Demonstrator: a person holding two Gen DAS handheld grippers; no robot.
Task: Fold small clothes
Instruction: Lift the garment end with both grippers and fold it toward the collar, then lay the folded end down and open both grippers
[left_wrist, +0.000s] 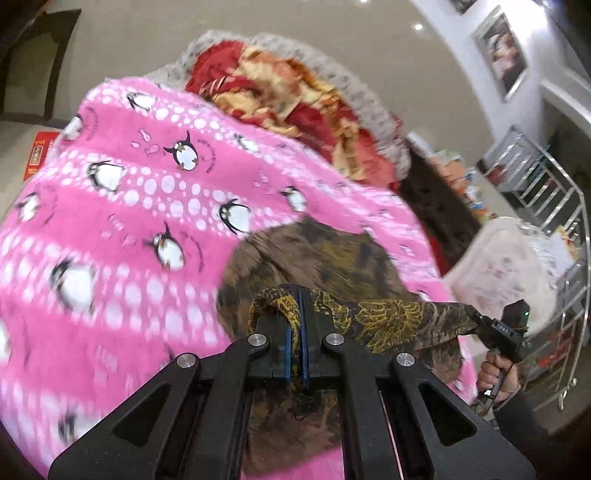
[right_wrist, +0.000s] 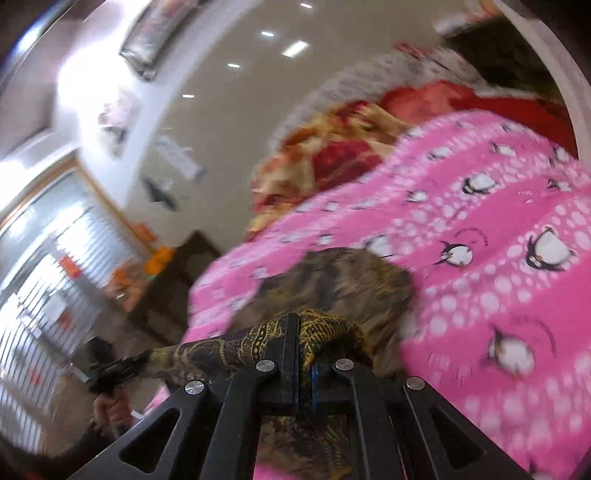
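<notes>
A small dark cloth with a gold pattern (left_wrist: 388, 317) is stretched in the air between both grippers. My left gripper (left_wrist: 297, 291) is shut on one corner of it, the fabric bunched between the blue pads. The right gripper (left_wrist: 476, 319) shows at the right of the left wrist view, gripping the other end. In the right wrist view my right gripper (right_wrist: 295, 319) is shut on its corner of the patterned cloth (right_wrist: 229, 350), and the left gripper (right_wrist: 136, 363) shows blurred at the lower left. The rest of the cloth (left_wrist: 314, 258) hangs down over the pink blanket.
A pink penguin blanket (left_wrist: 129, 221) covers the surface below. A red and gold quilt (left_wrist: 295, 96) with a grey fleece border is heaped at its far end. A metal rack (left_wrist: 546, 206) and a white bag (left_wrist: 506, 258) stand to the right. A hand (left_wrist: 498, 373) holds the right gripper's handle.
</notes>
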